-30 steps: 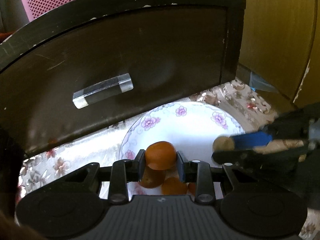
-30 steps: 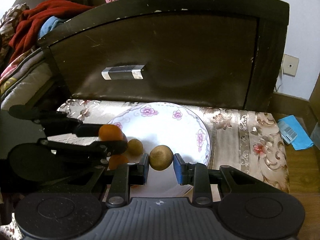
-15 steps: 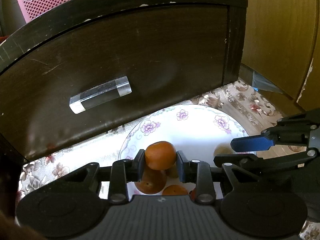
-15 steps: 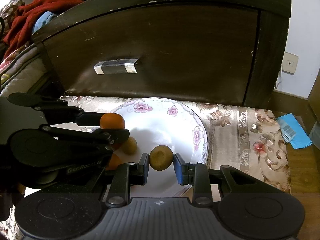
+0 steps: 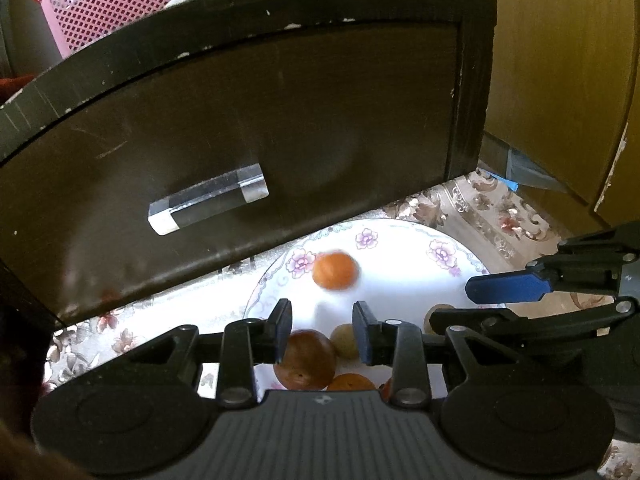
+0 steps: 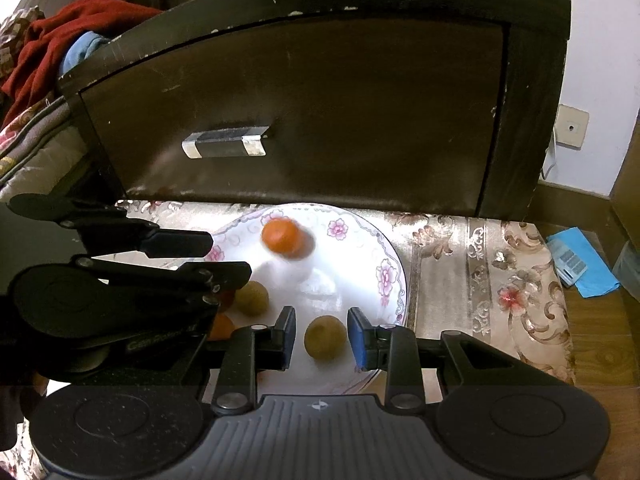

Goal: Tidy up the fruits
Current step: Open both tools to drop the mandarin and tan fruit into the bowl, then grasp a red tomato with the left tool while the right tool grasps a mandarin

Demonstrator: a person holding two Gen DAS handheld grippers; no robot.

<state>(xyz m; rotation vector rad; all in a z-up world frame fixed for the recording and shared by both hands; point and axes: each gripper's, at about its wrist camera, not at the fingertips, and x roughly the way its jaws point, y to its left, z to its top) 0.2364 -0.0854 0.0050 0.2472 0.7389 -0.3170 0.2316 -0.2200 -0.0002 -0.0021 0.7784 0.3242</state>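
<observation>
A white floral plate [image 5: 404, 276] [image 6: 352, 276] lies on a patterned cloth. A blurred orange fruit [image 5: 334, 270] [image 6: 285, 237] sits on the plate's far part, free of my left gripper [image 5: 321, 330], which is open and empty. Below its fingers lie a dark orange fruit [image 5: 306, 358], a small tan fruit [image 5: 346, 340] [image 6: 251, 298] and another orange one [image 5: 352, 383]. My right gripper [image 6: 321, 336] is open around a brown round fruit [image 6: 325, 337] that rests on the plate, with gaps on both sides.
A dark wooden drawer front [image 5: 240, 140] [image 6: 304, 120] with a clear handle [image 5: 208, 204] stands right behind the plate. A pink basket [image 5: 116, 4] is beyond it. Red clothing [image 6: 60, 48] lies at the left, a blue packet [image 6: 576, 260] at the right.
My left gripper opened and the orange fruit left it, now on the plate's far part. My right gripper opened and let go of the brown fruit. Both grippers rose a little.
</observation>
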